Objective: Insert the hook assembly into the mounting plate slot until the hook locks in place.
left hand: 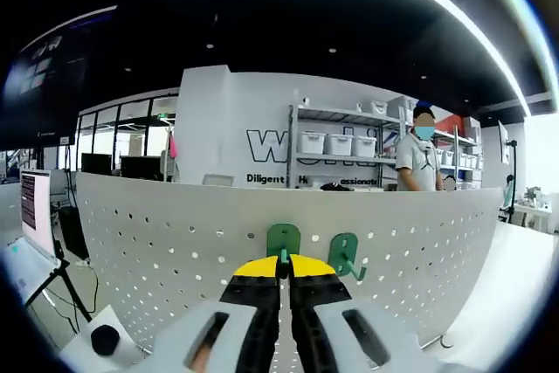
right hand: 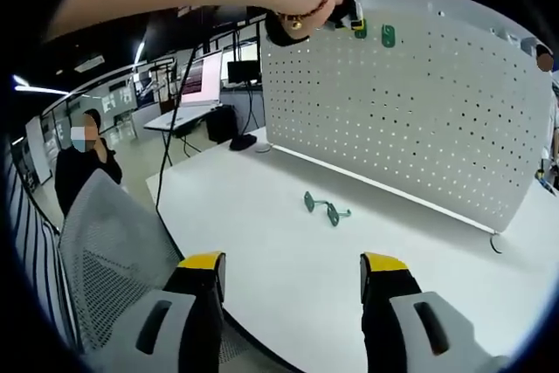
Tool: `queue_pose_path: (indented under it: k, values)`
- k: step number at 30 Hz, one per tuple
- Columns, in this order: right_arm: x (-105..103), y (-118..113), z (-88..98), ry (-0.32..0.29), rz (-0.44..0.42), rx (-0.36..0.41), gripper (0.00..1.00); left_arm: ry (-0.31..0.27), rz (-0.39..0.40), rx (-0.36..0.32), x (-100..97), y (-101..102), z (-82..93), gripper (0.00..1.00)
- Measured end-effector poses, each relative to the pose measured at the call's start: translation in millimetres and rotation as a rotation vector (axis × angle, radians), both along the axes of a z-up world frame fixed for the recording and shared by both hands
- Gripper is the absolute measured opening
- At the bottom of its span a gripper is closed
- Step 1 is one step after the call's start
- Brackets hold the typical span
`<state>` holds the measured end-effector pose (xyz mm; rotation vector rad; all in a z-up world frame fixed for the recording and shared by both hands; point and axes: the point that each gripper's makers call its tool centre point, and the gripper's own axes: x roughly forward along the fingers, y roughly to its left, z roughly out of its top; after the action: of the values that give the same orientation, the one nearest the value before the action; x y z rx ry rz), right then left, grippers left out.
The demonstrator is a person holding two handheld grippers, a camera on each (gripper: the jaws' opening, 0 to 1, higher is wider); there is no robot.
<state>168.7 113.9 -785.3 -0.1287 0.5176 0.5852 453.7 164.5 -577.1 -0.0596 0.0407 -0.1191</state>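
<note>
At the pegboard [left hand: 175,242], our left tongs [left hand: 283,279] are pinched shut on a green hook [left hand: 283,240], held against the panel just beside a second hook [left hand: 345,255] already hanging. We should keep it square to the holes and press until it seats. Our right tongs [right hand: 293,272] hang open over the surface [right hand: 262,259], where a spare hook [right hand: 325,208] lies

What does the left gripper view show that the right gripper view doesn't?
Left gripper view: the left gripper shut on a green hook at the pegboard, shelves with bins behind.

Right gripper view: the right gripper open, a loose hook lying on the white table, a mesh chair.

Both: the pegboard and a second mounted hook.
</note>
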Motion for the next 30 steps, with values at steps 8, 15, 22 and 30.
queue_pose_path:
  k: [8,15,22,30]
  values:
    - [0,2,0.0,0.016,0.009,0.028,0.59,0.025,0.016,0.004,5.9,0,-7.1,0.01]
    - [3,-3,-1.4,0.033,-0.018,0.054,0.58,0.039,0.023,-0.011,8.8,-2,-8.7,0.01]
    - [3,-5,-1.9,0.032,-0.026,0.047,0.59,0.052,0.017,-0.023,10.5,-2,-12.0,0.01]
    - [3,-8,-3.0,0.026,-0.033,0.024,0.60,0.102,-0.058,0.011,9.2,-3,-14.3,0.03]
